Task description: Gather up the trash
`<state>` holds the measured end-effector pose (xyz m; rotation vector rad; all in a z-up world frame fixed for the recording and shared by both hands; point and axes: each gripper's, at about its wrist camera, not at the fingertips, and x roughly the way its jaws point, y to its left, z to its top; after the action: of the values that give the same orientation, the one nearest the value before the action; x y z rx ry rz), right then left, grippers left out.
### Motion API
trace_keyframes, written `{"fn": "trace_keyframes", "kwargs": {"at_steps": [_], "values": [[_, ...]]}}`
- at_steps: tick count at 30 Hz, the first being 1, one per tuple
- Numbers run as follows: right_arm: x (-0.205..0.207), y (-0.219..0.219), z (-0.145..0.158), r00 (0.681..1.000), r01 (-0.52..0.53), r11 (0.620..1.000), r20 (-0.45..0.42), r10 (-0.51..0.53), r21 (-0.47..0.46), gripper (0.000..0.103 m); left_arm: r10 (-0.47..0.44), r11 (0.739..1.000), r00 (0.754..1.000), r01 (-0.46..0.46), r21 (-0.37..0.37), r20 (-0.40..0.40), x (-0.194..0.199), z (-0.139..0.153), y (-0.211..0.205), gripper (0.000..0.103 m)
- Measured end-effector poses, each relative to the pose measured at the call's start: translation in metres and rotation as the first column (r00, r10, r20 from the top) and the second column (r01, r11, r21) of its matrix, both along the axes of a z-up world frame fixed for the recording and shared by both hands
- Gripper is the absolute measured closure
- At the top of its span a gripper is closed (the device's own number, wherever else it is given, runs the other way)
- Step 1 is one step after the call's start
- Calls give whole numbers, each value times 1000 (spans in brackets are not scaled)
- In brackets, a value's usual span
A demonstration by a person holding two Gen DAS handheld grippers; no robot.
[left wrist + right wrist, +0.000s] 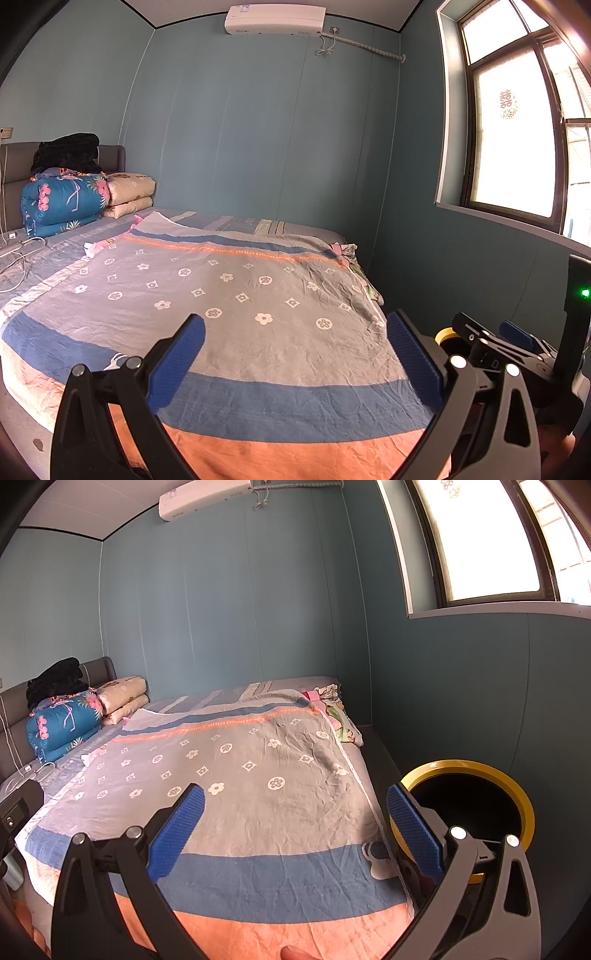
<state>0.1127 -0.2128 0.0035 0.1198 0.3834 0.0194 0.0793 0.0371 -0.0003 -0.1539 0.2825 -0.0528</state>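
Observation:
A round trash bin (480, 775) with a yellow rim and black inside stands on the floor right of the bed, close behind my right gripper's right finger. A sliver of it shows in the left wrist view (443, 335). A small crumpled white and pink scrap (92, 249) lies on the bed's far left part, also in the right wrist view (90, 757). My left gripper (295, 354) is open and empty over the bed's near end. My right gripper (295, 834) is open and empty over the bed's near right part.
The bed (240, 295) has a grey, blue and orange flowered sheet. Folded quilts (66, 199) and dark clothing (68, 151) are stacked at the headboard. A charger and cables (18, 251) lie at the left edge. Bunched cloth (340, 716) lies at the far right corner. A window (517, 129) is in the right wall.

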Motion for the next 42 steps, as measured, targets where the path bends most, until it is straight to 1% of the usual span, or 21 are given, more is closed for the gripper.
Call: {"fn": "trace_keyframes", "kwargs": {"at_steps": [42], "values": [[7,1,-14,999,13,1000,-43,-12,15,8,-19,1000,1000,18,-8,-22,9,-7,7,8]]}}
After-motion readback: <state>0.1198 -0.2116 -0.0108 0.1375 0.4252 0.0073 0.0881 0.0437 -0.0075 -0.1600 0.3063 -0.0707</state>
